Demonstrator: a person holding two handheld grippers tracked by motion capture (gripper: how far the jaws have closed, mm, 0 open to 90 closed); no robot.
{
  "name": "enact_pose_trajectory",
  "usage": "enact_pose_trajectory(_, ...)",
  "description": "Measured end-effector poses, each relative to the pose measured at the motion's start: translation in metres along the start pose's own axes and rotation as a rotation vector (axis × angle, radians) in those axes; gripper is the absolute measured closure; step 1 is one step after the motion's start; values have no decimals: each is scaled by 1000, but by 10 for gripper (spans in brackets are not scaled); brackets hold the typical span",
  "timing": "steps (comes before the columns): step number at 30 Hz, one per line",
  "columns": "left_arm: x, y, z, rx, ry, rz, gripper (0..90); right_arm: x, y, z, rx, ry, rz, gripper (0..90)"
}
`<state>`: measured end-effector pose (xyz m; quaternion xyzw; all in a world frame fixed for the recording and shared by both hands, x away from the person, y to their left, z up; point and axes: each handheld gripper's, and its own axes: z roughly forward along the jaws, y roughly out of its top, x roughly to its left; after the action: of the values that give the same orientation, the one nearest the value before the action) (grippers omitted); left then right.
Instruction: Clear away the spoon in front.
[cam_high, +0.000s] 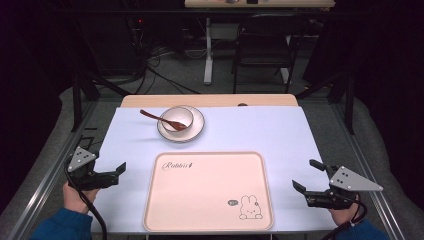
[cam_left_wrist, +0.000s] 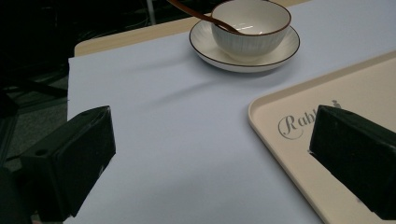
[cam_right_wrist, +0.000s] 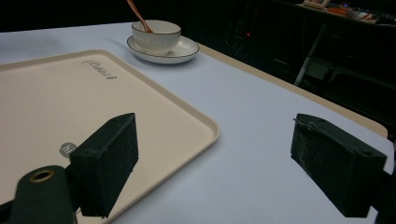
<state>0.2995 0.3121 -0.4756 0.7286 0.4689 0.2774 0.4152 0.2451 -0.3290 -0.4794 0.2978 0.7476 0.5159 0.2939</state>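
Both the left gripper (cam_high: 116, 171) and the right gripper (cam_high: 306, 177) rest with jaws spread wide, holding nothing, flanking the empty tray (cam_high: 209, 192). Beyond the tray's far edge sits the bowl (cam_high: 176, 119) on its saucer (cam_high: 196, 128) (spoon (cam_high: 155, 117) leaning inside). Best to grip the saucer rim level, so nothing tips.

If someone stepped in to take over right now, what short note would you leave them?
Left gripper: open, holding nothing, left of the tray.
Right gripper: open, holding nothing, right of the tray.
Things: the bowl sits on the saucer beyond the tray, with the spoon resting in the bowl.
Done: nothing on the tray so far.
Left: probably moving the bowl, saucer and spoon onto the tray.
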Motion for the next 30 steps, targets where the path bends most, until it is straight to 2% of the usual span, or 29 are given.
enact_pose_trajectory(10,-5,17,13,5,-6,-4,2,0,0,0,3,2,-4,141)
enact_pose_trajectory(16,-6,30,28,3,-19,-35,1,0,0,1,5,3,-5,141)
enact_pose_trajectory(18,-6,31,30,4,-20,-33,1,0,0,1,6,2,-5,141)
enact_pose_trajectory(23,-9,37,43,16,-28,-34,2,0,0,2,7,4,-8,141)
enact_pose_trajectory(30,-7,49,65,19,-38,-61,8,0,0,2,10,6,-8,141)
